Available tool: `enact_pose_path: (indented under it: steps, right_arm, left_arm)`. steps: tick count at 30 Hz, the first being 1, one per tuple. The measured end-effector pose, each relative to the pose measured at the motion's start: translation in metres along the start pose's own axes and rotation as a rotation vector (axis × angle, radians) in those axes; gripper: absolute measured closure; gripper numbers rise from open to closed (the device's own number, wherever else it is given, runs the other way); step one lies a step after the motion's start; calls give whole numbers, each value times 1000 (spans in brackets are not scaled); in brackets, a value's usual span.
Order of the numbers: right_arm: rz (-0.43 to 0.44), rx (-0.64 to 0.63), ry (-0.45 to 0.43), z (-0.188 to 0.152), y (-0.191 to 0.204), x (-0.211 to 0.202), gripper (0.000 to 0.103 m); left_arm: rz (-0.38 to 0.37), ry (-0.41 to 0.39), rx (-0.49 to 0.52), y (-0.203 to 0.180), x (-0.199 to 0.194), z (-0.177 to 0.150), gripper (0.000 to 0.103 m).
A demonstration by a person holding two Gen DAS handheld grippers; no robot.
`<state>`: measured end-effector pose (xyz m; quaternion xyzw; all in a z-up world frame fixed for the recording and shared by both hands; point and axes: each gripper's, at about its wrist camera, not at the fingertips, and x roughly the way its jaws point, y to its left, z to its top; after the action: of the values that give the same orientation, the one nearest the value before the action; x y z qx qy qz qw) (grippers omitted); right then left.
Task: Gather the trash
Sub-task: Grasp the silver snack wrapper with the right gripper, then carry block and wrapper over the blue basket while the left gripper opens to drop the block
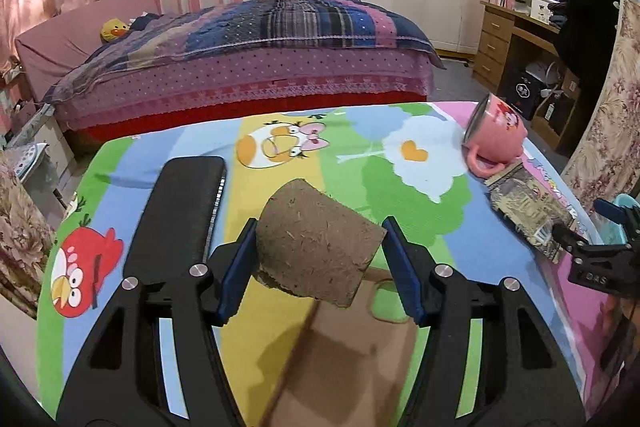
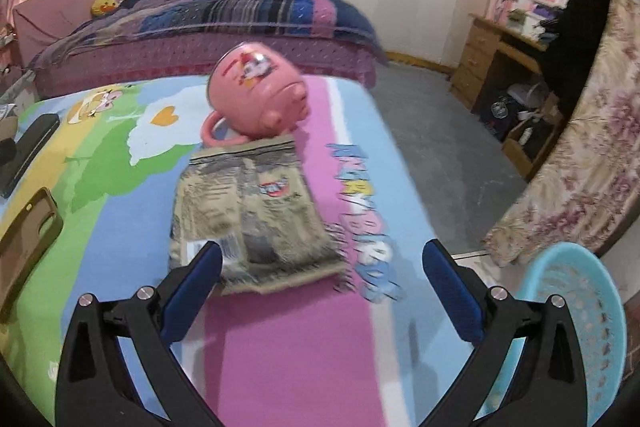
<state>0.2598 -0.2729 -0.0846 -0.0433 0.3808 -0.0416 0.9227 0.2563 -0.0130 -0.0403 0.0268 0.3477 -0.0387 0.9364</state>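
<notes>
— What's the surface on my feed?

— I see a tabletop under a bright cartoon-bird cloth.

— What lies on it?

— Right of frame, a tipped pink mug touching a flattened printed wrapper; left, a black case; lower centre, a phone case.

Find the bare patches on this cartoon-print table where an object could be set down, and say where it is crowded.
Free: the pink stripe nearest the right gripper, below the flat snack packet; also the green and white print between the black case and the tipped pink mug. Crowded: mug touching packet by the right edge.
</notes>
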Motion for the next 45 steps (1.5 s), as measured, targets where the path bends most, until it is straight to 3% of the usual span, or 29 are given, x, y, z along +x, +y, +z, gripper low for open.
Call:
enact_pose_path:
  steps: [3, 5, 8, 10, 17, 18, 22, 36, 45]
  right_arm:
    - [22, -1, 52, 3, 2, 16, 5]
    - [87, 23, 74, 3, 0, 20, 8]
    - [125, 37, 66, 2, -1, 18, 24]
    - [126, 33, 57, 0, 0, 17, 40]
    - [133, -6, 17, -4, 11, 5, 68]
    - [134, -10, 19, -3, 12, 6, 93]
    - [92, -44, -18, -10, 18, -12, 98]
    - [47, 76, -159, -45, -35, -124, 98]
    - [61, 81, -175, -52, -46, -129, 98]
  left_arm:
    - [-3, 2, -11, 5, 0, 1, 42]
    - [-4, 2, -18, 7, 0, 2, 42]
    - [-9, 1, -25, 7, 0, 5, 42]
    - [-12, 0, -25, 6, -1, 5, 42]
    - [-29, -7, -11, -3, -7, 8, 42]
    - [-34, -6, -11, -4, -7, 7, 42]
    - [-41, -17, 12, -12, -12, 7, 42]
    - [-89, -43, 74, -39, -34, 3, 42]
    - [-105, -53, 95, -52, -42, -7, 42]
